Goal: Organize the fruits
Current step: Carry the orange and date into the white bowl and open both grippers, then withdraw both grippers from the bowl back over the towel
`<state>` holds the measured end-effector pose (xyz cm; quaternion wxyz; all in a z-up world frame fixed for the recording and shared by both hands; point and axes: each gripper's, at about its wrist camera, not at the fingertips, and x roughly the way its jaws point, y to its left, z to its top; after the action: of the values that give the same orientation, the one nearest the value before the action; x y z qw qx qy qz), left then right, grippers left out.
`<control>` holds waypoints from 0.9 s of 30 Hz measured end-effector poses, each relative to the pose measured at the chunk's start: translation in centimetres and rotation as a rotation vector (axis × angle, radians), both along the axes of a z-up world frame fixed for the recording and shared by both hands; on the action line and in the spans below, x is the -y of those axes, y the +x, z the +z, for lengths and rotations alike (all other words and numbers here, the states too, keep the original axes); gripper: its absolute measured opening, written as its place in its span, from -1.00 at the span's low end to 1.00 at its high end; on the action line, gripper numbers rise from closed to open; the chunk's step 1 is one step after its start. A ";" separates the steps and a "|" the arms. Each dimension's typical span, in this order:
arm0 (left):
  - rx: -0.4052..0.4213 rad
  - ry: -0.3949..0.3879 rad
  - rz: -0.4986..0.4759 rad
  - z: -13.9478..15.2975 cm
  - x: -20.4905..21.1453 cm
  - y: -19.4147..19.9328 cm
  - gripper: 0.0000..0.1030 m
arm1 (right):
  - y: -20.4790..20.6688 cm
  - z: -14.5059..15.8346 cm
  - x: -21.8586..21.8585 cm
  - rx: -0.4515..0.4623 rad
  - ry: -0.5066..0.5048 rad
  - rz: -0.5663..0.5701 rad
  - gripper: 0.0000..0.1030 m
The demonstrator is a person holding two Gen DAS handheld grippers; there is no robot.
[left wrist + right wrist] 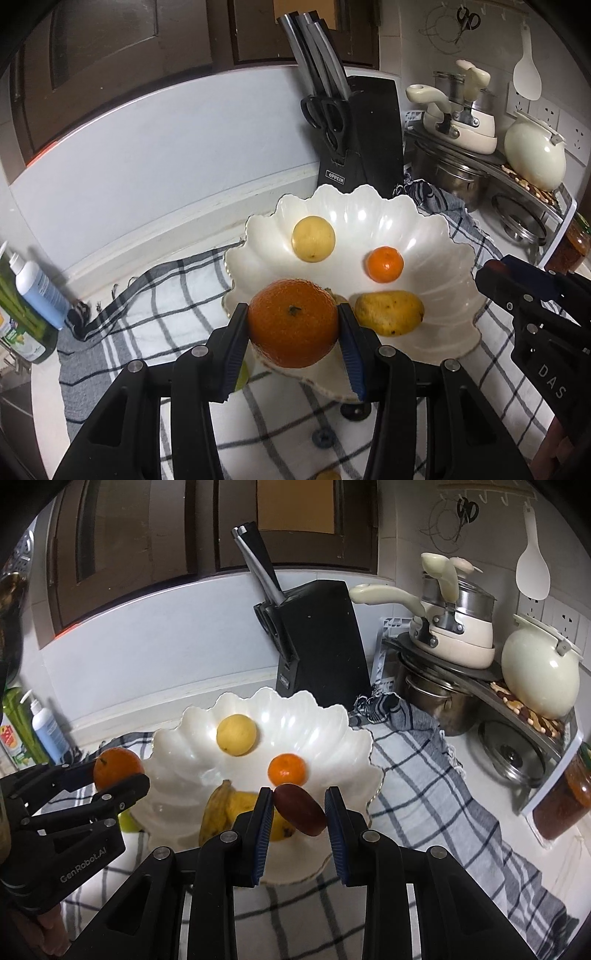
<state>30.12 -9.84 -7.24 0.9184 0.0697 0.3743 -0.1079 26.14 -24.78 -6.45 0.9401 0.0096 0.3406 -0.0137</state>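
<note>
Dim, cool light, glare patches on the white bowl [436, 236], heavy fisheye bending and dark corners, probably overhead source.

Both claws are matte black plastic. The left claw [293, 328] has two angular linkage arms studded with round silver screws, and its fingers [352, 354] carry ribbed blue pads. The right claw [299, 808] is built the same way. From the side, its body reads "DAS" in white; the left's reads "GenRobot.AI".
</note>
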 end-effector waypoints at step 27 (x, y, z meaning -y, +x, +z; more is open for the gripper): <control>-0.020 0.026 0.039 -1.3 0.0 2.3 0.48 | 2.9 -1.9 1.2 -0.011 0.007 -0.067 0.61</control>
<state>32.40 -9.83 -8.55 0.9156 0.0732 0.3860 -0.0858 29.09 -25.99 -8.35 0.9372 0.0242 0.3452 -0.0443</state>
